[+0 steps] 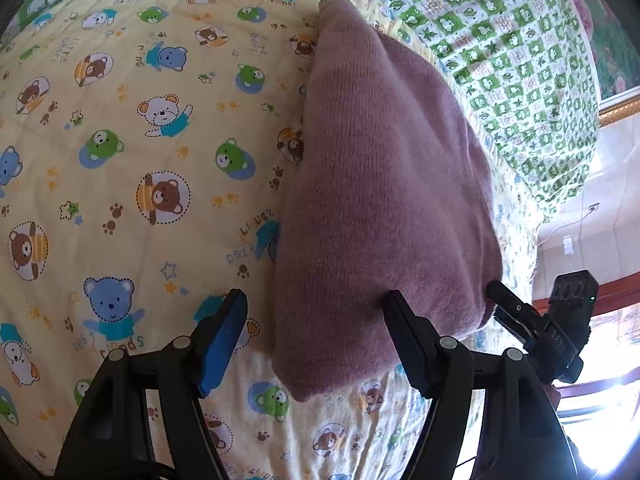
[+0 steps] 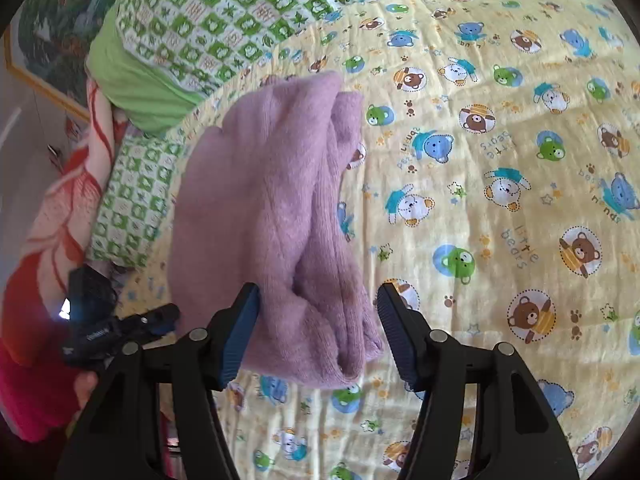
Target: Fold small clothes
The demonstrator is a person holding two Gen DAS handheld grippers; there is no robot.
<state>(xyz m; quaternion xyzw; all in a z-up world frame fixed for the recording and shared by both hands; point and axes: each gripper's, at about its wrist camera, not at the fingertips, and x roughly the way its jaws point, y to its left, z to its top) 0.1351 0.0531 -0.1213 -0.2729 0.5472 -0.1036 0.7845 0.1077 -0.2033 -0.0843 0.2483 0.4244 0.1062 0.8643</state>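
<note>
A folded mauve knit sweater (image 1: 384,200) lies on the yellow teddy-bear quilt (image 1: 132,152), its long axis running straight away from both grippers toward the green checked pillow (image 1: 500,52) beyond its far end. The left gripper (image 1: 316,340) stands wide, gripping nothing; its right finger touches the sweater's near edge, and its left finger is over bare quilt. The right gripper (image 2: 318,332) is also spread wide, its fingers straddling the sweater's near, rounded end, where folded layers show.
</note>
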